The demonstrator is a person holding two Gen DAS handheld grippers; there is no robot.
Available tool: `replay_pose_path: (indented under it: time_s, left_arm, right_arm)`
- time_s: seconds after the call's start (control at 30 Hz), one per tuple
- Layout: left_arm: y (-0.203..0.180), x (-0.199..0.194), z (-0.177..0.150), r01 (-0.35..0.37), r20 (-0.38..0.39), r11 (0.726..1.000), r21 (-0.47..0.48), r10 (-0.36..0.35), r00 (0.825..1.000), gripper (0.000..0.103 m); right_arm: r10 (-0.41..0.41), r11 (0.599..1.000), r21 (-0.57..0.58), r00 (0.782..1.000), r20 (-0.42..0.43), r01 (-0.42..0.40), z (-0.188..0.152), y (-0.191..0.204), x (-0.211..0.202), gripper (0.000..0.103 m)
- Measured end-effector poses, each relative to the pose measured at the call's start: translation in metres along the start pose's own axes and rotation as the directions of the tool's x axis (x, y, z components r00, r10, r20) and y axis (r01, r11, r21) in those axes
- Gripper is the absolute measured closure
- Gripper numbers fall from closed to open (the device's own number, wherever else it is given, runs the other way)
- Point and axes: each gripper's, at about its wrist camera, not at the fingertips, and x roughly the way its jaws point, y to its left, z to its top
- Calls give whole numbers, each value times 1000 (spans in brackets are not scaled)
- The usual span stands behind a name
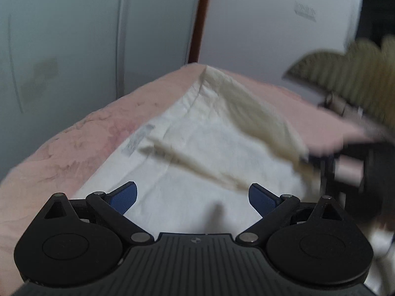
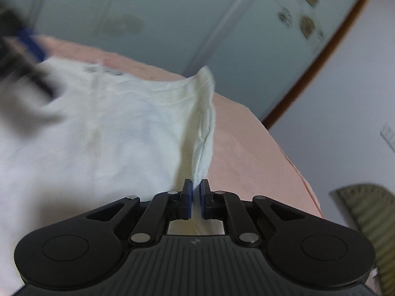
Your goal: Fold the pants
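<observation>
Pants (image 2: 103, 133) lie spread on the pink bed (image 2: 246, 143), right edge lifted into a ridge. Risk: we've only a thin pinch of hem in the right tool (image 2: 196, 201), so a fast pull could slip it out, or drag the whole garment instead of folding it. Left tool (image 1: 192, 198) is wide apart w/ nothing in it, above the near part of the cloth, so nothing pins the pants.
</observation>
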Motion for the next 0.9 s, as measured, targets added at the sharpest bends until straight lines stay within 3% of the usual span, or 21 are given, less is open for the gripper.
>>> replay_pose_path:
  time_s: [0.13, 0.23, 0.3, 0.37, 0.4, 0.43, 0.47, 0.5, 0.53, 0.6, 0.67, 0.73, 0.8, 0.83, 0.9]
  left_arm:
    - [1, 26, 42, 114, -22, 981, -159, -119, 993, 6]
    - [-4, 54, 68, 126, -33, 965, -230, -137, 990, 6]
    - [-6, 74, 80, 87, -52, 954, -286, -106, 993, 7]
    - [-6, 96, 90, 110, -55, 937, -331, -135, 989, 9]
    - [-5, 107, 95, 97, -75, 932, -349, -131, 988, 18]
    - [-5, 116, 98, 72, -103, 928, -366, -117, 988, 41]
    - [-5, 124, 99, 50, -131, 925, -376, -107, 986, 57]
    - [-4, 131, 99, 38, -170, 923, -382, -111, 979, 87]
    - [-4, 134, 97, 42, -194, 919, -391, -126, 973, 99]
    - [-5, 127, 91, 35, -176, 929, -370, -107, 979, 99]
    - [-9, 115, 85, 34, -141, 952, -305, -80, 987, 99]
    - [-10, 99, 79, 46, -112, 962, -270, -79, 991, 99]
    - [-10, 81, 74, 64, -87, 966, -250, -89, 992, 99]
    - [-9, 72, 72, 78, -74, 968, -240, -98, 992, 98]
    - [-7, 51, 68, 112, -50, 971, -213, -125, 991, 98]
  right_arm:
    - [14, 999, -51, 1000, -1, -14, -7, 27, -8, 97]
    - [24, 1000, -8, 1000, 4, -24, -12, 23, -12, 97]
    - [33, 999, 29, 999, 12, -34, -13, 20, -14, 97]
    - [33, 999, 35, 999, 16, -33, -10, 21, -14, 97]
    - [32, 999, 32, 999, 16, -33, -11, 22, -14, 97]
    - [28, 999, 27, 999, 17, -28, -12, 23, -15, 97]
    - [17, 1000, 23, 1000, 19, -17, -12, 24, -16, 97]
    - [2, 1000, 22, 1000, 19, -2, -12, 25, -15, 96]
    - [-12, 1000, 20, 1000, 18, 12, -12, 24, -14, 93]
    - [-58, 998, 19, 998, 10, 57, -12, 22, -10, 78]
    - [-86, 996, 38, 996, -14, 86, -13, 16, -4, 50]
    - [-87, 992, 84, 995, -40, 90, -15, 4, 1, 51]
    - [-83, 988, 124, 994, -75, 92, -18, -4, 2, 65]
    - [-82, 986, 138, 993, -87, 93, -18, -6, -1, 82]
    - [-78, 983, 159, 994, -81, 90, -18, -5, -16, 86]
